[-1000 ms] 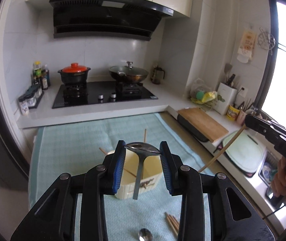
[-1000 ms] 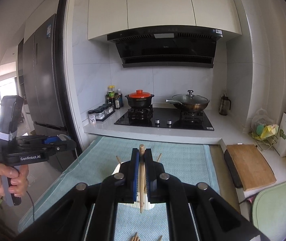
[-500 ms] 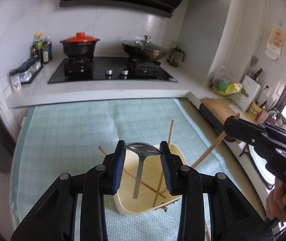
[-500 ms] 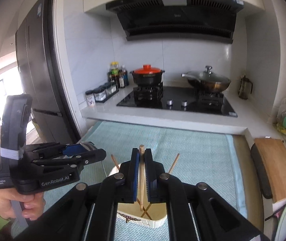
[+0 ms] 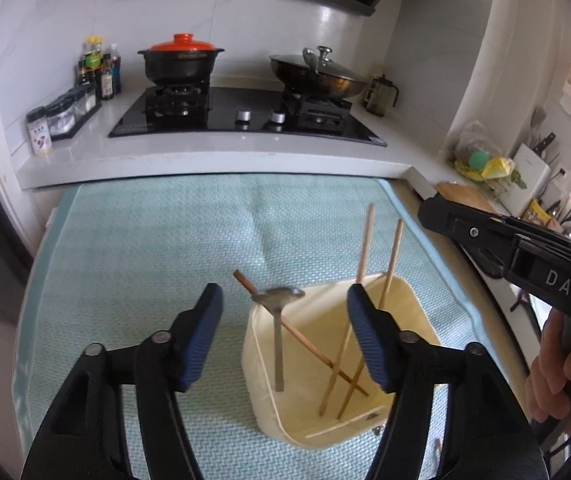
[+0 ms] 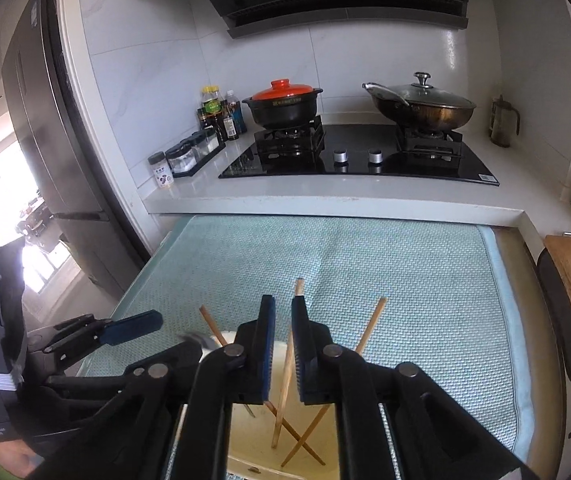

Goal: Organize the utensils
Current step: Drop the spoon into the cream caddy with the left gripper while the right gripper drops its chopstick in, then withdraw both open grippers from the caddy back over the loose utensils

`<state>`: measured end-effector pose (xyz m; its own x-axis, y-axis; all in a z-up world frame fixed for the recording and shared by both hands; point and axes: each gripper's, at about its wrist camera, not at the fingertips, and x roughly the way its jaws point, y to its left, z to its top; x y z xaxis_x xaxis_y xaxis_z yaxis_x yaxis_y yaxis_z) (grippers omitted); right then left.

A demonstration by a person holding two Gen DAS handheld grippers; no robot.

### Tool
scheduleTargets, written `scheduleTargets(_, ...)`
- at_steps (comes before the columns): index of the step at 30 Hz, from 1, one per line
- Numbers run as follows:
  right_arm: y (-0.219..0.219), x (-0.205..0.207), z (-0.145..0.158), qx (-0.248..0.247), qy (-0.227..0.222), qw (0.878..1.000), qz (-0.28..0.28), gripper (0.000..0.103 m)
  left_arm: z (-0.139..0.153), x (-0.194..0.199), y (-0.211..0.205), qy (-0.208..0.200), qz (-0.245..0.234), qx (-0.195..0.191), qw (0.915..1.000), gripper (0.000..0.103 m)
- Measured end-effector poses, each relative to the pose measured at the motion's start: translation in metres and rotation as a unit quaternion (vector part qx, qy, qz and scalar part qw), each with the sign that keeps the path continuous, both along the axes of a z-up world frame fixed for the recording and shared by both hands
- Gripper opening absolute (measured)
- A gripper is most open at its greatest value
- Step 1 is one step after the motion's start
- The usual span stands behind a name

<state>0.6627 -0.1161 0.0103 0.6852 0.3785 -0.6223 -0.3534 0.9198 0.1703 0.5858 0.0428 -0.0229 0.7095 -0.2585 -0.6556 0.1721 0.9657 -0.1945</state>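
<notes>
Left gripper point(image 5: 283, 322) jaws opening, metal spoon point(image 5: 278, 320) loose between; right gripper point(image 6: 282, 346) jaws parting, chopstick point(image 6: 287, 354) between, hidden from left view.

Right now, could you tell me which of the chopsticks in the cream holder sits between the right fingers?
The upright chopstick, standing between the opening right fingers; the other two lean outward beside them.

The left gripper point(image 5: 283, 322) tilts downward with its blue-padded fingers point(image 5: 201, 336) spread wide and opening, pressing on nothing. The right gripper point(image 6: 283, 344) also tilts downward, its fingers point(image 6: 267, 344) standing only a narrow gap apart and opening, their pads not pressing on anything. In the left wrist view a bare hand point(image 5: 561, 368) wraps the handle of the right gripper at the right edge of the picture.
</notes>
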Motion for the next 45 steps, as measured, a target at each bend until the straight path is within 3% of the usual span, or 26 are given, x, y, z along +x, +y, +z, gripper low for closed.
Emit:
scheduleTargets(1,-0.001,-0.004,0.006,0.002,-0.009,1.0,-0.002,0.026,0.005,-0.004,0.003,-0.007,0.003,0.0,1.0,0.075)
scheduleTargets(2,-0.003,-0.009,0.013,0.006,-0.02,1.0,-0.003,0.043,0.009,-0.007,0.007,-0.011,0.006,-0.001,0.9999,0.076)
scheduleTargets(3,-0.005,-0.016,0.02,0.008,-0.034,0.999,-0.005,0.048,0.013,-0.012,0.01,-0.016,0.01,0.0,0.9998,0.077)
scheduleTargets(8,-0.016,-0.07,0.056,-0.014,-0.095,0.995,-0.01,0.049,0.034,-0.065,0.025,-0.052,0.026,0.02,0.9981,0.096)
scheduleTargets(9,-0.018,-0.083,0.062,-0.019,-0.104,0.994,-0.009,0.053,0.037,-0.08,0.027,-0.059,0.027,0.025,0.9976,0.098)
scheduleTargets(11,-0.026,-0.114,0.07,-0.029,-0.119,0.992,-0.01,0.063,0.039,-0.114,0.031,-0.069,0.028,0.038,0.9965,0.1)
scheduleTargets(16,-0.047,-0.197,0.072,-0.052,-0.129,0.99,-0.009,0.073,0.025,-0.205,0.041,-0.078,0.026,0.076,0.9937,0.1)
scheduleTargets(18,-0.055,-0.23,0.065,-0.059,-0.13,0.99,-0.012,0.08,0.013,-0.239,0.044,-0.079,0.033,0.09,0.9922,0.101)
scheduleTargets(25,-0.075,-0.331,0.01,-0.082,-0.107,0.99,-0.036,0.082,-0.046,-0.331,0.027,-0.034,0.07,0.157,0.9846,0.102)
scheduleTargets(30,-0.087,-0.383,-0.041,-0.052,-0.069,0.994,-0.073,0.082,-0.076,-0.376,0.016,-0.022,0.102,0.13,0.986,0.102)
scheduleTargets(36,-0.1,-0.423,-0.077,-0.044,-0.048,0.993,-0.097,0.082,-0.099,-0.405,0.008,-0.019,0.118,0.106,0.9872,0.102)
scheduleTargets(45,-0.112,-0.448,-0.104,-0.009,-0.024,0.993,-0.114,0.082,-0.094,-0.422,-0.005,-0.047,0.093,0.101,0.9893,0.102)
